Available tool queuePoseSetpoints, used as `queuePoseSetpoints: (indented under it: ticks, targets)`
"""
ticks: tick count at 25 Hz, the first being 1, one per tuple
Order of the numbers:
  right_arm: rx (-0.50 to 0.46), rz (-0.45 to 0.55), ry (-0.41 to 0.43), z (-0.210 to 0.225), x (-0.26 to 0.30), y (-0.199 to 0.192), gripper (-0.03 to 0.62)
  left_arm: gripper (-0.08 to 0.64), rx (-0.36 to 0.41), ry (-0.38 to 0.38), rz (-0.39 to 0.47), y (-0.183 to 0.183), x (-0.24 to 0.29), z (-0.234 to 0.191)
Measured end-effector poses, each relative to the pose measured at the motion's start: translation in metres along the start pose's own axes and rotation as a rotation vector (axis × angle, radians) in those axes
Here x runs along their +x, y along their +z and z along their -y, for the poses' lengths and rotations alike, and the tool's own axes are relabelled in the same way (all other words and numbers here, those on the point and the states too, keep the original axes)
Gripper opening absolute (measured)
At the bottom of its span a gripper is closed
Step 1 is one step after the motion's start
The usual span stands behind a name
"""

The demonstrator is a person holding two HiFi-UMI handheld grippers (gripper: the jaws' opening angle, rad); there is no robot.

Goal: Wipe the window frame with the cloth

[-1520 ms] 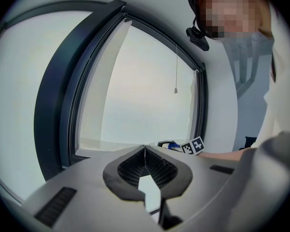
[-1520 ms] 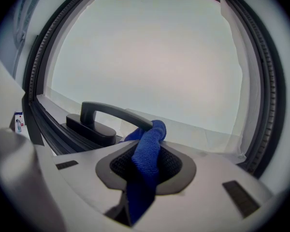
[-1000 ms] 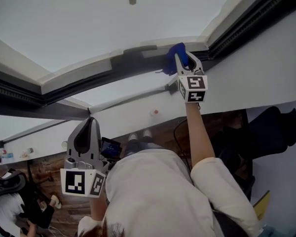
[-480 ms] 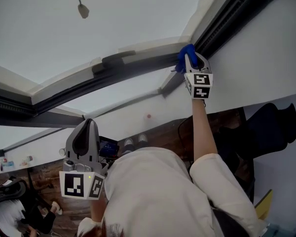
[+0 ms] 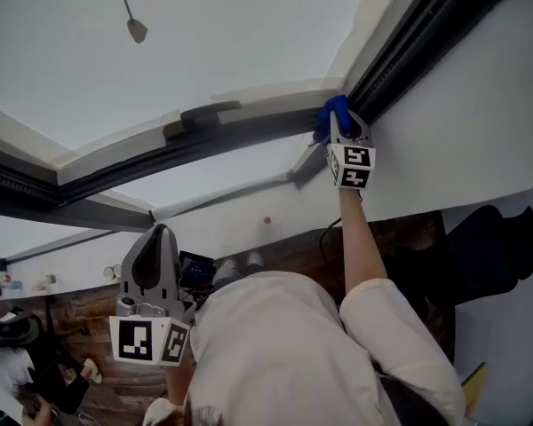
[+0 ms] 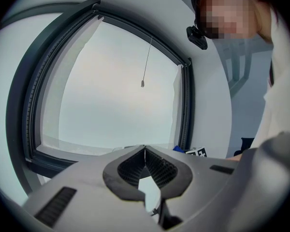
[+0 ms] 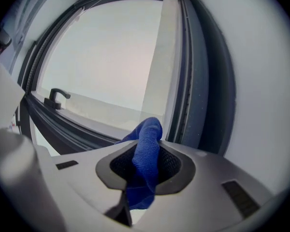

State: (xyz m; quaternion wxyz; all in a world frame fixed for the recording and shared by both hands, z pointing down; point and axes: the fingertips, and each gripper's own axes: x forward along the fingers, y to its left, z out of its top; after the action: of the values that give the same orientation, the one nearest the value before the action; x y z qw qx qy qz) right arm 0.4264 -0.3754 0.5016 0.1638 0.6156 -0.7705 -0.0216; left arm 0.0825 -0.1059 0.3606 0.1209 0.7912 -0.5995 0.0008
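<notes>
1. White wall surrounds a large window with pale, bright glass; its dark window frame [image 5: 249,130] runs along the bottom of the glass and up the right side, the two rails meeting in a corner at the right.
2. At that right corner is the right gripper [image 5: 340,124], raised on an outstretched arm, its marker cube facing the head camera.
3. Its jaws are clenched on a blue cloth [image 5: 330,114] – in the right gripper view the cloth [image 7: 146,151] is pinched between the ribbed pads, one fold sticking out past the tips and the rest hanging back behind them.
4. From the head view the fold lies against the dark rail right at the corner; the right gripper view shows it just in front of the right-hand upright.
5. Further left on the bottom rail sits a dark window handle [image 5: 202,114], well apart from the cloth.
6. A thin pull cord [image 5: 137,30] with a small weight hangs in front of the glass.
7. Down low on the left, the left gripper [image 5: 162,236] is held near the person's chest, far from the frame – its jaws are pressed together with nothing between them, pointing toward the window.
8. Dark wooden floor [image 5: 293,247] shows beyond the person's light shirt [image 5: 275,344].
</notes>
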Motion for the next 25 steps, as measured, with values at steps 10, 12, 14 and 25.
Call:
queuePoseSetpoints:
  ticks: [10,12,14,25]
  targets:
    - [0.003,0.014,0.010,-0.001,-0.001,0.000,0.078,0.009,0.014,-0.004,-0.004,0.001,0.003,0.014]
    - [-0.031,0.000,-0.002,-0.003,-0.001,0.000,0.078,0.009,0.015,-0.014,-0.004,0.001,0.005,0.018]
    - [-0.069,-0.014,-0.012,-0.007,-0.001,0.000,0.077,0.009,0.016,-0.021,-0.008,-0.001,0.006,0.021]
    - [-0.176,-0.040,0.004,-0.024,-0.002,0.004,0.074,0.009,0.024,-0.041,-0.008,-0.004,0.006,0.029]
